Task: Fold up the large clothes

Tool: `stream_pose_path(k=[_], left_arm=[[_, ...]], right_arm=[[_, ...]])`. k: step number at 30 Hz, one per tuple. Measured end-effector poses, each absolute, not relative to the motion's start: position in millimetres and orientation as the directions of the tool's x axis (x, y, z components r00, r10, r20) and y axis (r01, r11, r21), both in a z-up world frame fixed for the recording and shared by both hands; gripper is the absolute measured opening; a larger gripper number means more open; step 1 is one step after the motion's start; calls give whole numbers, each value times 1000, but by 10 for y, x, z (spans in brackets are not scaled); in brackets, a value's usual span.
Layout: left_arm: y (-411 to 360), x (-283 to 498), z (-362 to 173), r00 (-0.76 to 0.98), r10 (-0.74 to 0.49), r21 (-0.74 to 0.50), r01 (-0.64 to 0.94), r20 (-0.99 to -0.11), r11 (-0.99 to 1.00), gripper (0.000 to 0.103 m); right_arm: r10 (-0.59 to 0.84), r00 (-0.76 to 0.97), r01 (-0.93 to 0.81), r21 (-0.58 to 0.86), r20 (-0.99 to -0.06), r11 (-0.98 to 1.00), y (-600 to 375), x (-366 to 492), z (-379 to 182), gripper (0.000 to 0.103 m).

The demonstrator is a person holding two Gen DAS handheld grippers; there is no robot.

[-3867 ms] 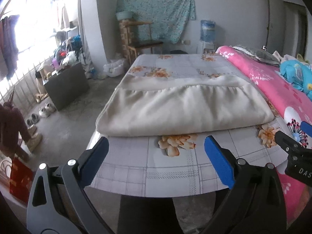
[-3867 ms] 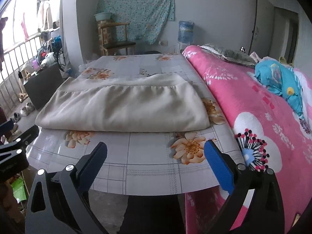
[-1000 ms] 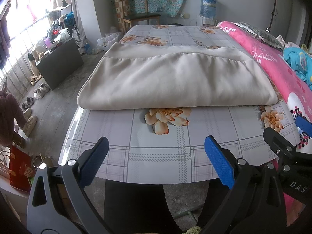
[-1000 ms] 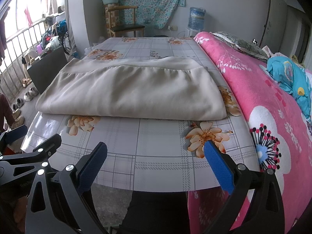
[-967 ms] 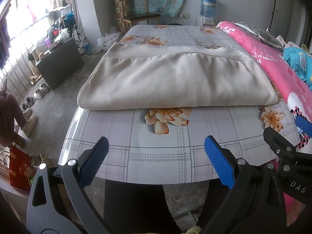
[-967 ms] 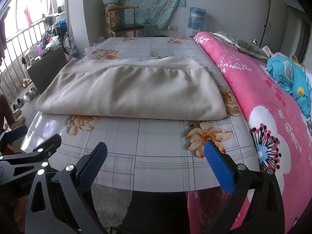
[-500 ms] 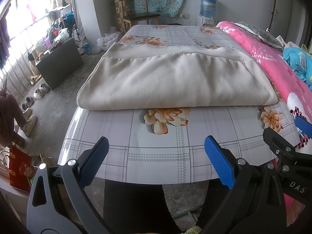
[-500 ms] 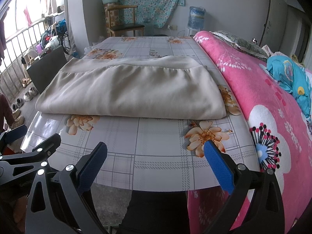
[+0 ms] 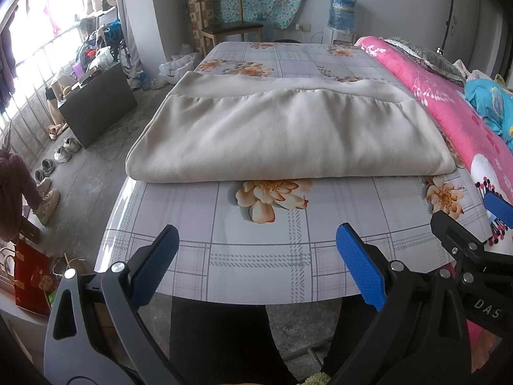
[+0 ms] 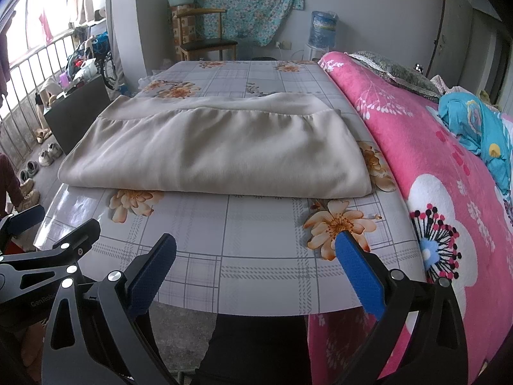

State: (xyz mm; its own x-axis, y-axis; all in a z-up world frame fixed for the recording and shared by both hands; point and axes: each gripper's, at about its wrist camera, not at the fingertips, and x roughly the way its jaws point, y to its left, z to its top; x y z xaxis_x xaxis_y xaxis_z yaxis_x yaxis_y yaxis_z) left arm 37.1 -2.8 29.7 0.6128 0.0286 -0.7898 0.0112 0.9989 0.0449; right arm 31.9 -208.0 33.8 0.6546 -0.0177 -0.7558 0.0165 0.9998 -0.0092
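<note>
A large beige garment (image 9: 288,134) lies folded flat across the table with the grey floral cloth (image 9: 256,250); it also shows in the right wrist view (image 10: 218,150). My left gripper (image 9: 256,240) is open and empty, held near the table's front edge, short of the garment. My right gripper (image 10: 256,250) is open and empty, beside it at the same edge. The right gripper's arm shows at the right of the left wrist view (image 9: 465,250); the left gripper's arm shows at the left of the right wrist view (image 10: 48,250).
A bed with a pink floral blanket (image 10: 449,166) runs along the table's right side, with a blue cloth (image 10: 477,128) on it. A wooden chair (image 9: 231,29) and water dispenser (image 9: 341,16) stand at the back. A dark box (image 9: 96,102) and shoes (image 9: 61,150) are on the floor at left.
Over the last second almost nothing moved. Since 3.9 s ago both grippers have come higher and tilted down, so the table and garment sit lower and larger in view.
</note>
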Motion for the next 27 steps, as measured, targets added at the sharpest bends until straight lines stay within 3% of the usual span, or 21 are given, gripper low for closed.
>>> stream_pose_path(k=[27], left_arm=[[-34,379,318,612,26,43,12,-790,999,95]], right_arm=[[-18,654,16,-10,-757,1000,-2078,316,340,97]])
